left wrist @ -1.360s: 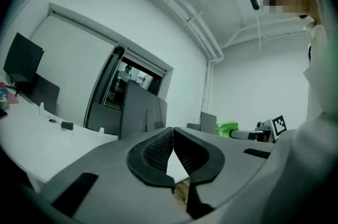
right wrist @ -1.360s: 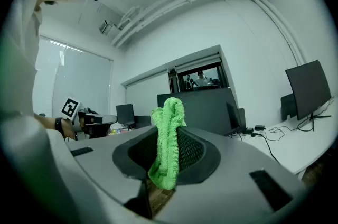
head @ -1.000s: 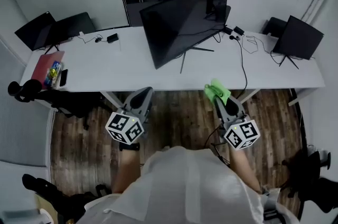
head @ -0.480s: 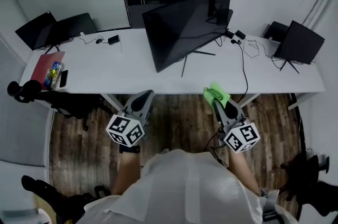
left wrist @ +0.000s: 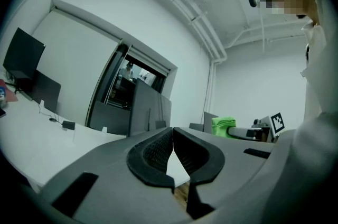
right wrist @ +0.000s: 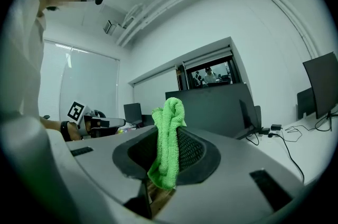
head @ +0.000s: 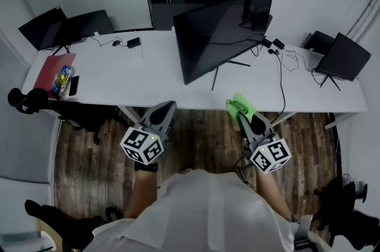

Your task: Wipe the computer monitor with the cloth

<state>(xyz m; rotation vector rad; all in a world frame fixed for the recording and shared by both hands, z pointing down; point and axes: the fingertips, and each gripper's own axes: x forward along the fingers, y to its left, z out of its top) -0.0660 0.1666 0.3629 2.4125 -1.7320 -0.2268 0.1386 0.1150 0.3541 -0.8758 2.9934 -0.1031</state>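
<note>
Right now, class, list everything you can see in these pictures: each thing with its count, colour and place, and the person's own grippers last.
long white desk: one, white, across the room ahead of the person
large flat black monitor: one, black, desk centre, on a thin stand
small black monitors at the left end: two, black, side by side
small black monitor at the right end: one, black
flat red folder: one, red, desk's left end
thin black cables: several, black, desk right of centre
wood-plank floor: brown, below the desk
crumpled green cloth: one, green, between the right gripper's jaws
left gripper: grey, jaws together, empty
right gripper: grey, shut on the cloth
</note>
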